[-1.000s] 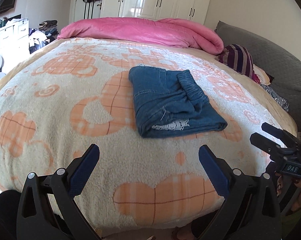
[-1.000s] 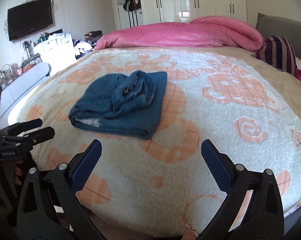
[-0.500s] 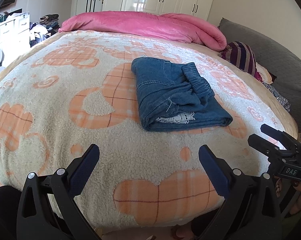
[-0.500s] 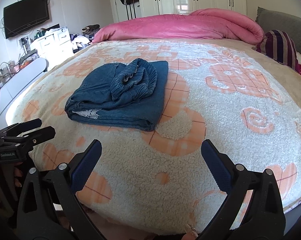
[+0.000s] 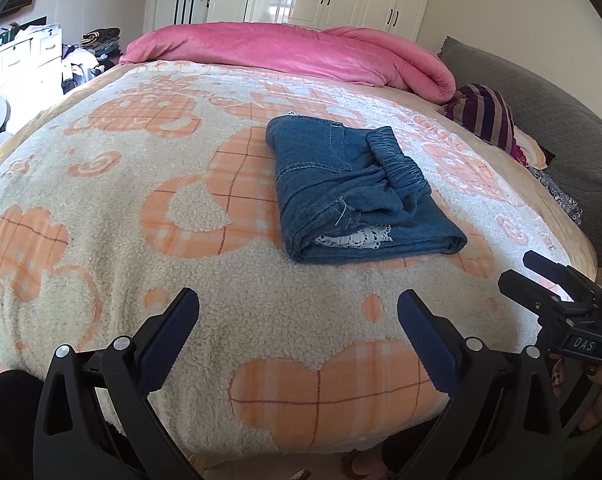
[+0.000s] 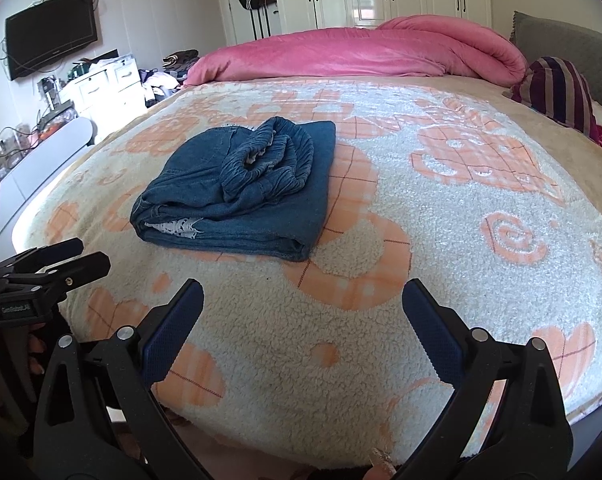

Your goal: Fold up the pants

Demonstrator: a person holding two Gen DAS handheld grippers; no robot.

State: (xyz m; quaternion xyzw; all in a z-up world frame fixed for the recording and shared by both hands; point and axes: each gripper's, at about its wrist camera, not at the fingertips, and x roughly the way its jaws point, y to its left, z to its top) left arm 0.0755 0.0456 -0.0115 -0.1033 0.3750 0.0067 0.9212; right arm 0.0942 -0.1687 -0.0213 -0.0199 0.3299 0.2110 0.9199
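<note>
The blue denim pants lie folded into a compact bundle on the bed, elastic waistband bunched on top and a strip of white lace showing at the near edge. From the right wrist view the same pants sit ahead and to the left. My left gripper hovers open over the near edge of the bed, short of the bundle, holding nothing. My right gripper is open too, empty, to the right of the bundle. Each gripper appears at the edge of the other's view.
A cream and orange patterned fleece blanket covers the bed. A pink duvet is heaped at the far end, a striped cushion and grey headboard at right. White wardrobes stand behind; cluttered drawers and a TV at left.
Both grippers have moved in closer over the bed, so the folded pants look larger and nearer. The pants themselves have not shifted. Both pairs of jaws stay open.
</note>
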